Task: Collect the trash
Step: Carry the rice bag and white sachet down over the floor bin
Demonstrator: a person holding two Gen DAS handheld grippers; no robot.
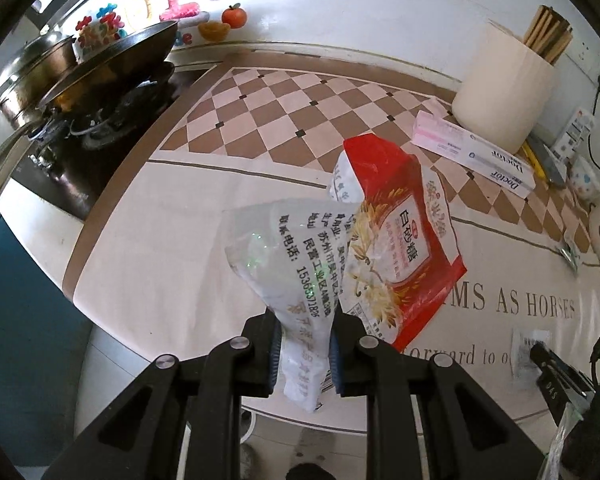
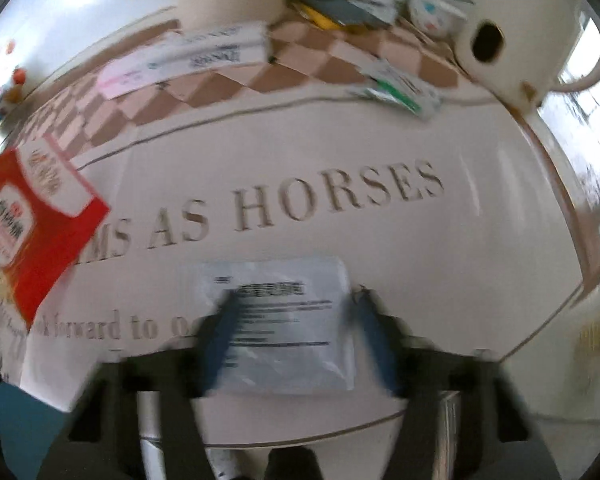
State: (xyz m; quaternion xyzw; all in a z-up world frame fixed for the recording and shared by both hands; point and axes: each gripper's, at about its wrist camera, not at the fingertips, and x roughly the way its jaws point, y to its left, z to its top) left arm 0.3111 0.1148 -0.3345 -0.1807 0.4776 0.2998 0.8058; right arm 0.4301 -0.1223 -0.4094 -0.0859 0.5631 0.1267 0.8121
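My left gripper (image 1: 302,354) is shut on a clear plastic bag with black Chinese print (image 1: 284,256) and holds it above the counter. A red sugar bag (image 1: 396,236) sticks up beside it, touching it; whether the jaws also pinch it I cannot tell. The red bag also shows at the left of the right wrist view (image 2: 28,224). My right gripper (image 2: 296,340) is open, its blue-padded fingers straddling a flat clear packet with a printed label (image 2: 284,320) on the counter mat. This view is blurred by motion.
A wok (image 1: 112,60) sits on the stove at left. A pink and white toothpaste box (image 1: 476,148), a cream chopstick holder (image 1: 504,84), a white mug (image 2: 512,44), a small green-striped wrapper (image 2: 400,88) and a bowl (image 2: 432,12) stand at the back of the counter.
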